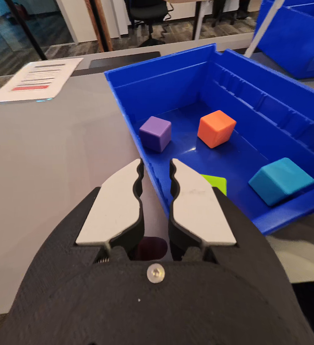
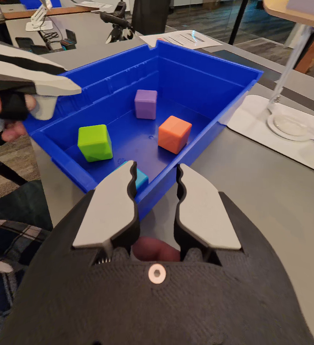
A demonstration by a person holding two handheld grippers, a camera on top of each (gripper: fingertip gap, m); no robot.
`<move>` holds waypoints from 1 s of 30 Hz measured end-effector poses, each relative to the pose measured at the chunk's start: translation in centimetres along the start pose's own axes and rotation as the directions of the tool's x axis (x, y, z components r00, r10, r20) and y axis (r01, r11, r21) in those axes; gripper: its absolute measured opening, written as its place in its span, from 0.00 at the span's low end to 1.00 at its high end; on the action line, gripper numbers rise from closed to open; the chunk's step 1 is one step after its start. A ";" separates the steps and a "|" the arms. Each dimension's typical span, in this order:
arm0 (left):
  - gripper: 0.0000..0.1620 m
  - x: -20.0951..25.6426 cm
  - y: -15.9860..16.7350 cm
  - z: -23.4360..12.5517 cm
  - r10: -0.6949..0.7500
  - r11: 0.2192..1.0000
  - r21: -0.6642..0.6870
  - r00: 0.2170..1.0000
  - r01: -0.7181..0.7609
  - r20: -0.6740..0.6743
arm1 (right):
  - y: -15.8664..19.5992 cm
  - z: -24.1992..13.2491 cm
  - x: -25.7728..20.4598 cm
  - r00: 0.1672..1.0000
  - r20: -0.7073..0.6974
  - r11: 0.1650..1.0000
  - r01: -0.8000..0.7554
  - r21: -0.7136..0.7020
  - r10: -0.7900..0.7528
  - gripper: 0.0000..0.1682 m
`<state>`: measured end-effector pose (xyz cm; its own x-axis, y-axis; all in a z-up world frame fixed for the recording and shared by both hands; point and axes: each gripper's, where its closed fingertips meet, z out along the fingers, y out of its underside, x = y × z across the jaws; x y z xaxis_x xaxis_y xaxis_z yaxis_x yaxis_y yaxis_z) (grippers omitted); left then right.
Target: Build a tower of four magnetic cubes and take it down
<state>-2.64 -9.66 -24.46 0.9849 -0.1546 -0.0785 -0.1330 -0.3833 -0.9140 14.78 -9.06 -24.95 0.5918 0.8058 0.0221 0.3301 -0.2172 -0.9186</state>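
Observation:
A blue bin on a grey table holds several cubes lying apart: purple, orange, green and teal. My left gripper is open and empty, hovering over the bin's near left wall; its right finger hides part of the green cube. My right gripper is open and empty above the bin's near corner, its left finger covering part of the teal cube. The left gripper also shows at the left in the right wrist view.
A printed sheet lies on the table beyond the bin. A second blue bin stands far right. A clear stand on a white mat sits right of the bin. Grey tabletop lies left of the bin.

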 end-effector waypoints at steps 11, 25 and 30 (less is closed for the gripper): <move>0.04 -4.8 -0.1 1.5 0.017 1.000 -0.020 0.995 -0.015 0.101 | -2.5 -0.7 -1.9 0.993 0.106 0.988 0.025 0.154 -0.042 0.33; 0.04 -10.4 -0.7 4.1 0.001 0.999 -0.037 0.992 0.004 0.126 | 0.0 -0.7 1.4 0.996 0.082 0.989 0.014 0.145 -0.026 0.27; 0.04 -12.3 -1.4 6.2 -0.004 0.999 -0.039 0.994 0.008 0.110 | 0.6 -0.3 1.8 0.996 0.093 0.991 -0.003 0.134 -0.009 0.27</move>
<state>-13.88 -1.55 -24.67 0.9916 -0.0525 -0.1179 -0.1291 -0.4196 -0.8985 16.30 -7.92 -25.34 0.5175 0.8556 -0.0062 0.2268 -0.1442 -0.9632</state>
